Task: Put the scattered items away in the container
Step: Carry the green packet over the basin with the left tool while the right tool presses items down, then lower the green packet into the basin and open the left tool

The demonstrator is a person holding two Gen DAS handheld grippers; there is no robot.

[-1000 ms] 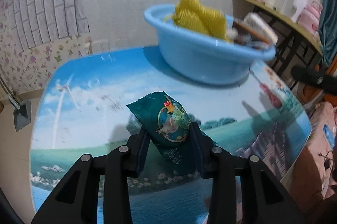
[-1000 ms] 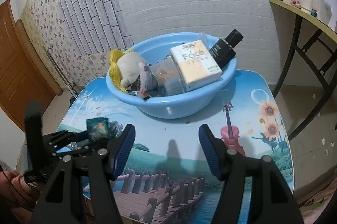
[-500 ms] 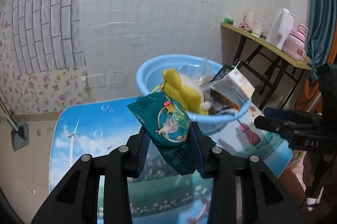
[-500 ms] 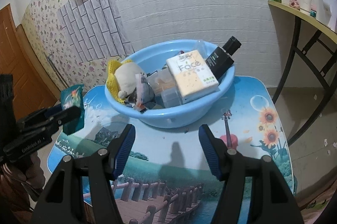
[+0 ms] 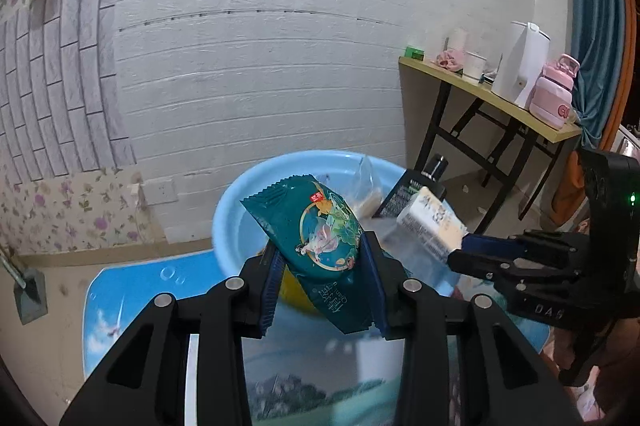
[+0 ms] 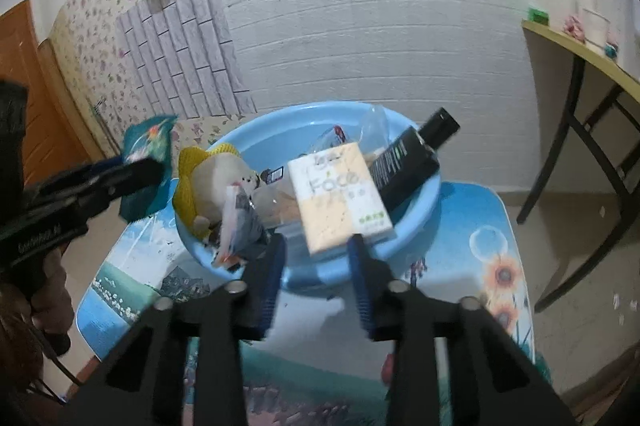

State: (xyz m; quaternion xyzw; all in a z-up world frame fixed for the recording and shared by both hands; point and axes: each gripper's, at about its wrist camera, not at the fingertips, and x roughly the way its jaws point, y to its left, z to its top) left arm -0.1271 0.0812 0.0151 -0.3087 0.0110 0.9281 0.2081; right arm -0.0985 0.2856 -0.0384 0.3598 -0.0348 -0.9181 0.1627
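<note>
My left gripper (image 5: 324, 266) is shut on a teal snack packet (image 5: 324, 238) and holds it in the air just in front of the blue basin (image 5: 240, 202). The right wrist view shows that packet (image 6: 148, 142) beside the basin's (image 6: 416, 210) left rim. The basin holds a tissue pack (image 6: 340, 194), a black bottle (image 6: 408, 162), a plush toy (image 6: 228, 178) and other small items. My right gripper (image 6: 316, 254) hovers at the basin's near rim, its jaws closing to shut with nothing gripped. Its tip (image 5: 464, 254) sits next to the tissue pack (image 5: 432, 226).
The basin stands on a small picture-printed table (image 6: 480, 218) against a white wall. A wooden side table (image 5: 480, 94) at the right carries a white kettle (image 5: 520, 66) and a pink bottle (image 5: 554, 98). A brown door (image 6: 24, 66) is at the left.
My left gripper lifted the packet off the table and carried it up toward the basin. My right gripper moved closer to the basin and its jaws narrowed from wide open to shut.
</note>
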